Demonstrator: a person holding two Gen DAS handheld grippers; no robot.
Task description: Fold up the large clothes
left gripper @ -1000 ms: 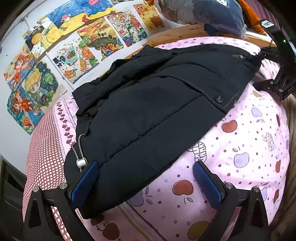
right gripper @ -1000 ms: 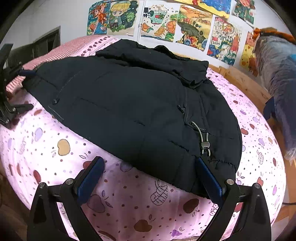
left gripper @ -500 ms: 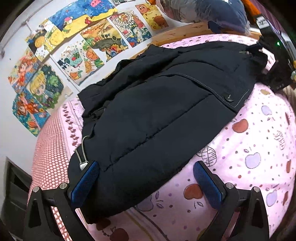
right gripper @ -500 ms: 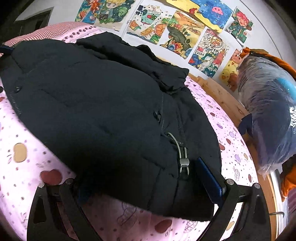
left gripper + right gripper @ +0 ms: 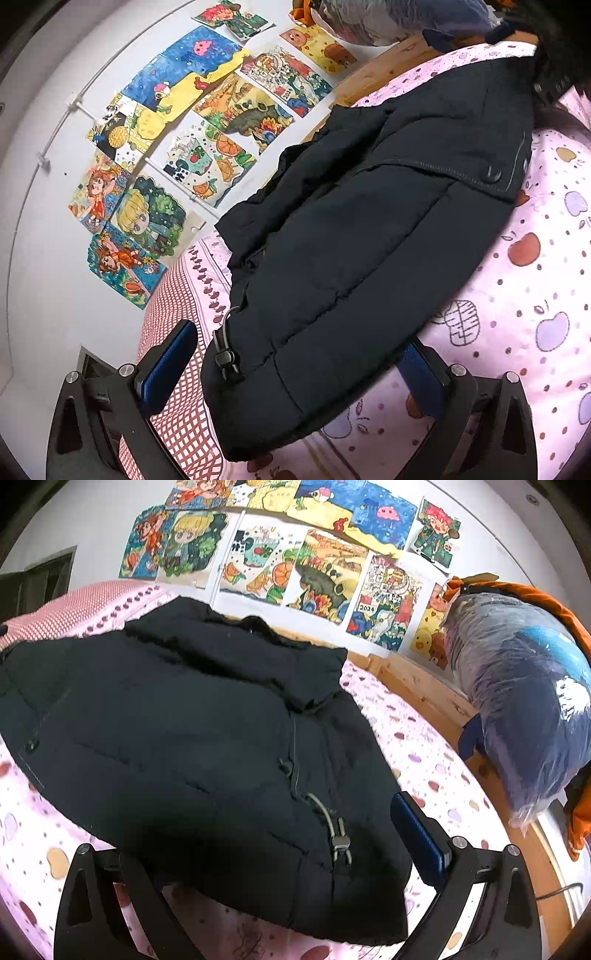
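**Both claws set around the jacket's near corners**

The left claw (image 5: 295, 373) is spread wide, the jacket (image 5: 369, 236) hem corner bulging between its blue pads. The right claw (image 5: 280, 849) is likewise spread around the opposite corner beside the toggle (image 5: 340, 843); its left pad is hidden under cloth. The jacket lies flat on the bed (image 5: 424, 753). The grasp looks imminent: next, both should pinch the hem and carry it toward the collar. On the wall, one drawing (image 5: 384, 598) reads "2024".
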